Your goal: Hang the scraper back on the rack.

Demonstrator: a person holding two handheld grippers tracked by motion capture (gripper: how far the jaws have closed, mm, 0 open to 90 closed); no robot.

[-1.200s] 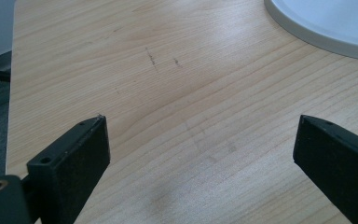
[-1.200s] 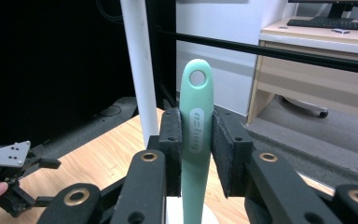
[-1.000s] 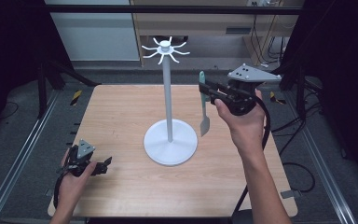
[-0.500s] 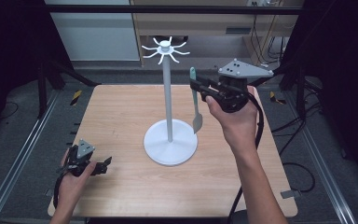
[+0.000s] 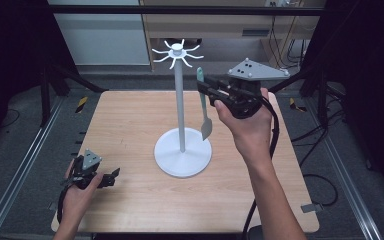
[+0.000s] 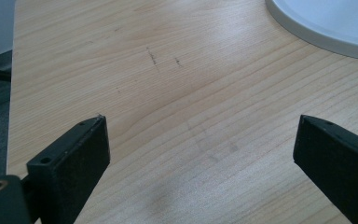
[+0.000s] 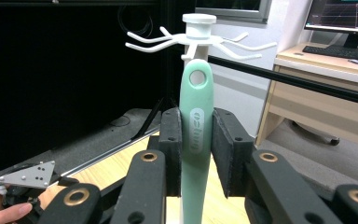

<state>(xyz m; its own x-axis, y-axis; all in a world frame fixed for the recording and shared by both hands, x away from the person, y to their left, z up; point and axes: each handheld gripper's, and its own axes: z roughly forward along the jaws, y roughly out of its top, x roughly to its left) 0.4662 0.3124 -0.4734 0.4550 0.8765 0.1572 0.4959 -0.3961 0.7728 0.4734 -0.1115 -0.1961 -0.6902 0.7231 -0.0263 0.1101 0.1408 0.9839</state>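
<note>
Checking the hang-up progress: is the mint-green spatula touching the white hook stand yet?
Apart. In the high view the mint-green spatula, held in the right gripper, hangs beside the white hook stand with a clear gap.

Room, as I see it: light wooden table (image 5: 130, 125) on dark grey floor (image 5: 20, 150); metal rails along both sides; wooden desk (image 7: 326, 88) carrying keyboard (image 7: 340, 52) and monitor (image 7: 345, 14); black curtains flanking.

A mint-green spatula (image 7: 196, 135) hangs upright, handle up with a hanging hole at its top, blade (image 5: 206, 128) down above the white rack's round base (image 5: 183, 152). The rack (image 5: 178, 90) stands mid-tabletop, its slim pole topped by radiating hooks (image 7: 198, 39).
</note>
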